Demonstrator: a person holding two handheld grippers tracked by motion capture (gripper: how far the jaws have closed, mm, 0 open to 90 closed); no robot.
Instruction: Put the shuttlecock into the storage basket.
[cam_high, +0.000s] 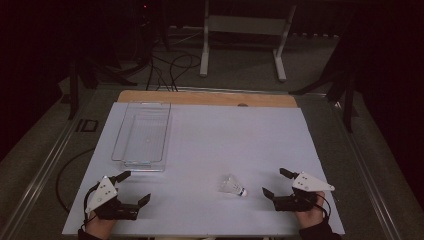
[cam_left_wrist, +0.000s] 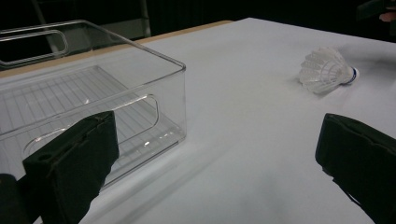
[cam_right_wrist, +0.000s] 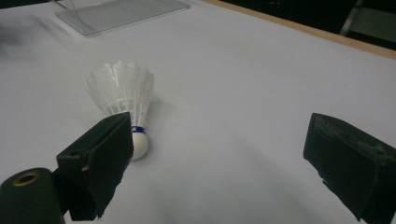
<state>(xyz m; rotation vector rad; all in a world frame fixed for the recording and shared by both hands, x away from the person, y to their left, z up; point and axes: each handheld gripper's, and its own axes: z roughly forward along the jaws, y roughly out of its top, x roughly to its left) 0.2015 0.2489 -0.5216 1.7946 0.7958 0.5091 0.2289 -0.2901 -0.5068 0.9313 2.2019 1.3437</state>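
A white shuttlecock (cam_high: 233, 185) with a blue band and cork tip lies on its side on the white table, near the front. My right gripper (cam_high: 275, 183) stands open just right of it, jaws apart with nothing between them; in the right gripper view the shuttlecock (cam_right_wrist: 125, 101) sits by the left jaw. A clear plastic bin (cam_high: 142, 135) stands empty at the left. My left gripper (cam_high: 134, 187) is open at the front left, just before the bin's near end. The left gripper view shows the bin (cam_left_wrist: 93, 93) close and the shuttlecock (cam_left_wrist: 327, 69) farther right.
The white table top (cam_high: 225, 135) has a wooden strip (cam_high: 200, 98) along its far edge. Beyond it stand a white metal frame (cam_high: 245, 35) and loose cables (cam_high: 170, 67) on the floor. Dark surroundings enclose the table.
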